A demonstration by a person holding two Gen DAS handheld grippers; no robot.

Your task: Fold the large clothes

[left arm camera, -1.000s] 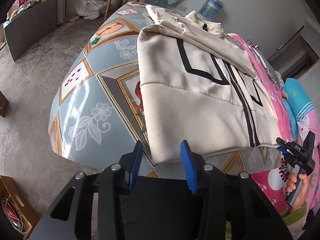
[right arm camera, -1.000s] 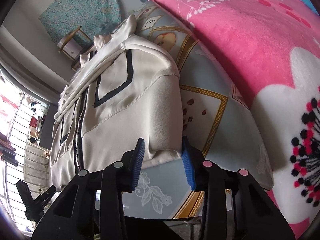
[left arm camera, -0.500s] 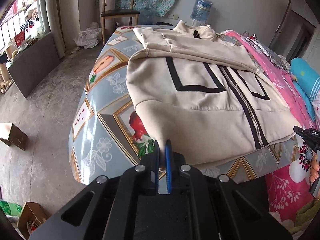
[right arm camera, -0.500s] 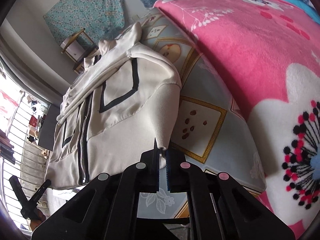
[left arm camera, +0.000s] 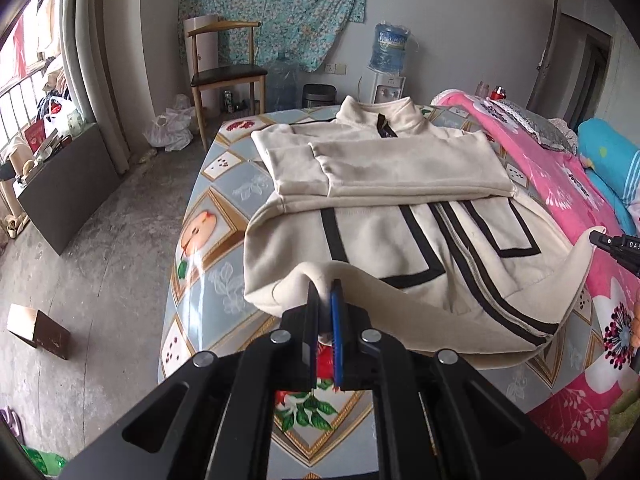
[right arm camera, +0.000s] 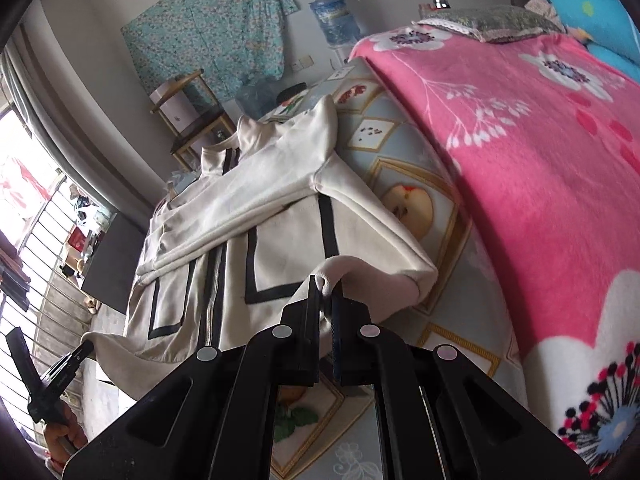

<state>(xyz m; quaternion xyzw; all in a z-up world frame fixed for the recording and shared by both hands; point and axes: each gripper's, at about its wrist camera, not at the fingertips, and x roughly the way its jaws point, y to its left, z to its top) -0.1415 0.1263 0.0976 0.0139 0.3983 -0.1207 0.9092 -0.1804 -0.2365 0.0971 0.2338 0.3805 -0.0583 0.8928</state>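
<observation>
A cream zip jacket [left arm camera: 400, 216] with black stripes lies front-up on the patterned sheet [left arm camera: 216, 216], sleeves folded across the chest, collar at the far end. My left gripper [left arm camera: 325, 292] is shut on the jacket's near left hem corner and holds it lifted above the sheet. My right gripper [right arm camera: 326, 286] is shut on the near right hem corner of the jacket [right arm camera: 280, 240], also lifted. The hem sags between the two corners. The right gripper's tip also shows at the right edge of the left wrist view [left arm camera: 616, 246].
A pink flowered blanket [right arm camera: 540, 140] covers the bed to the right, with pillows [left arm camera: 608, 160] at its far end. A wooden chair [left arm camera: 226, 76], water bottles [left arm camera: 390, 50], bags and a cardboard box [left arm camera: 38, 330] stand on the concrete floor to the left and beyond.
Both grippers went from open around the hem corners to shut on them. They have since raised the hem off the sheet and carried it toward the collar.
</observation>
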